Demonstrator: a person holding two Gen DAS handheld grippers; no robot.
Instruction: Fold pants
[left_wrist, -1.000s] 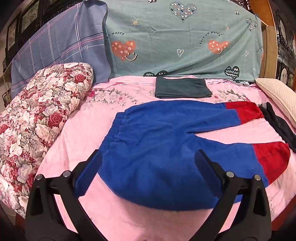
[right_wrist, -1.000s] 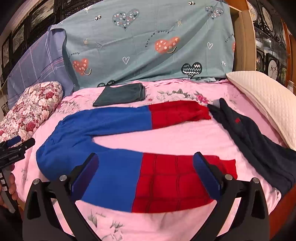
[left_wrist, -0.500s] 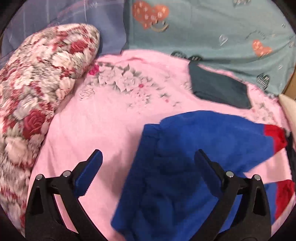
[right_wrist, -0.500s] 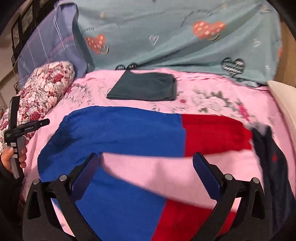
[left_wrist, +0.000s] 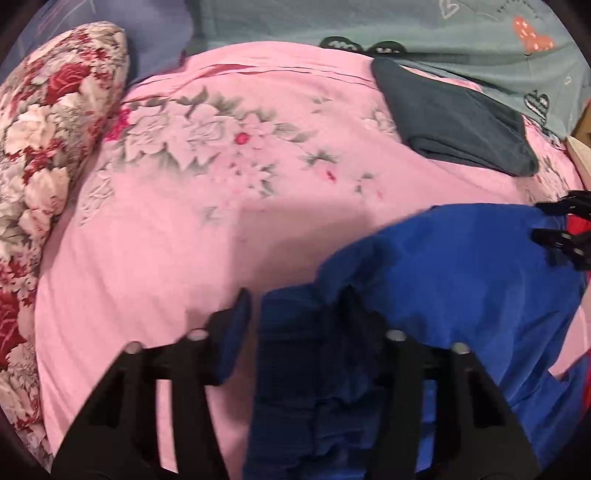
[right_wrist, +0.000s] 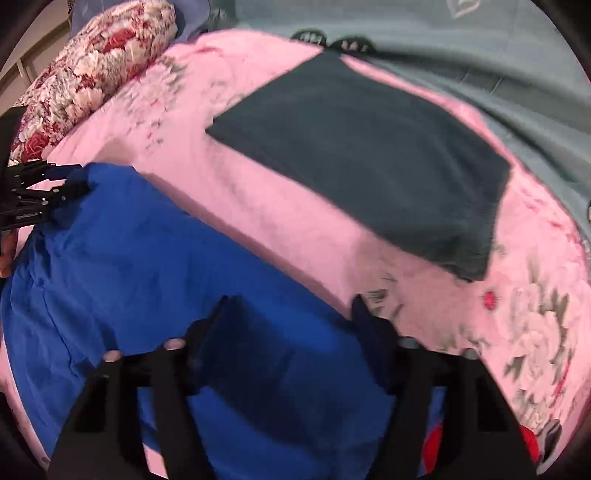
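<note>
The blue and red pants lie flat on the pink bedsheet. My left gripper is low over the waistband corner, fingers partly closed, with the blue ribbed waistband between them. My right gripper is open and low over the far edge of the blue leg, one finger on the cloth and one on the sheet. The left gripper also shows in the right wrist view at the waistband. The right gripper shows in the left wrist view at the far right.
A folded dark grey garment lies on the sheet just beyond the pants. A floral pillow sits at the left. A teal heart-print cloth covers the headboard side.
Both grippers have dropped down close to the pants. The left moved to the waistband corner and its fingers narrowed around it. The right moved to the upper edge of the far leg.
</note>
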